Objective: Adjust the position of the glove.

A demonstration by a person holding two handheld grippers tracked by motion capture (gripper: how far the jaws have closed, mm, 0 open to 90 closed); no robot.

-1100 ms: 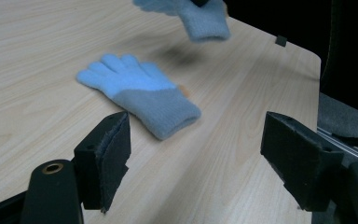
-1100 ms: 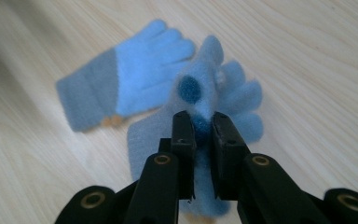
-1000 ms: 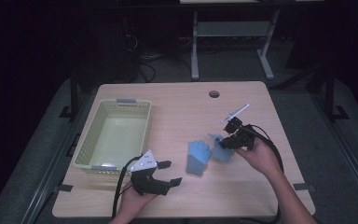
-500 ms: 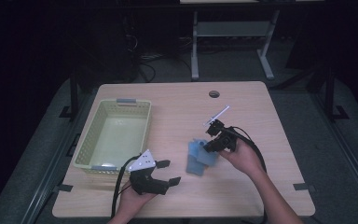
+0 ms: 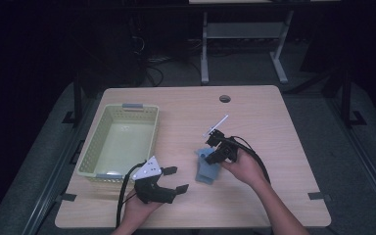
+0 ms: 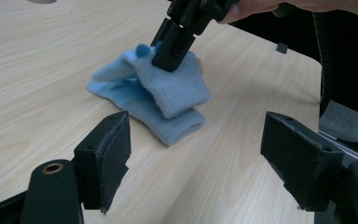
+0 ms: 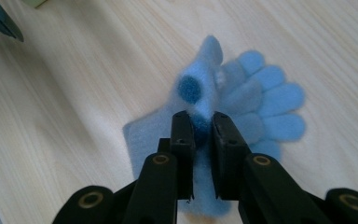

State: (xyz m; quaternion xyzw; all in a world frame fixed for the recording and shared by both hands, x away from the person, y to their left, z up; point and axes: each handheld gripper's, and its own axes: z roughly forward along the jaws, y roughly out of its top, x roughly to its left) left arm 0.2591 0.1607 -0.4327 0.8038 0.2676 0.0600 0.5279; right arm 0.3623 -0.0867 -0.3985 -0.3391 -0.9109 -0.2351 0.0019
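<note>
A light blue knitted glove [image 5: 207, 168] lies folded on the wooden table [image 5: 264, 117], just right of centre near the front. My right gripper [image 5: 211, 155] points down onto it and is shut on a pinched ridge of the glove [image 7: 200, 98], with the glove's fingers spread to the right of the jaws. The same glove [image 6: 168, 98] appears ahead in the left gripper view, with the right gripper [image 6: 170, 58] clamped on its top. My left gripper [image 5: 175, 179] rests near the front edge, left of the glove, jaws wide open and empty [image 6: 196, 154].
A pale green plastic basket [image 5: 119, 142] with nothing in it stands at the left of the table, just beyond the left gripper. A round cable hole [image 5: 224, 98] is at the back of the table. Dark floor and a desk frame lie behind.
My right gripper has moved left and down from the right side onto the glove and closed on it. The left gripper has stayed put.
</note>
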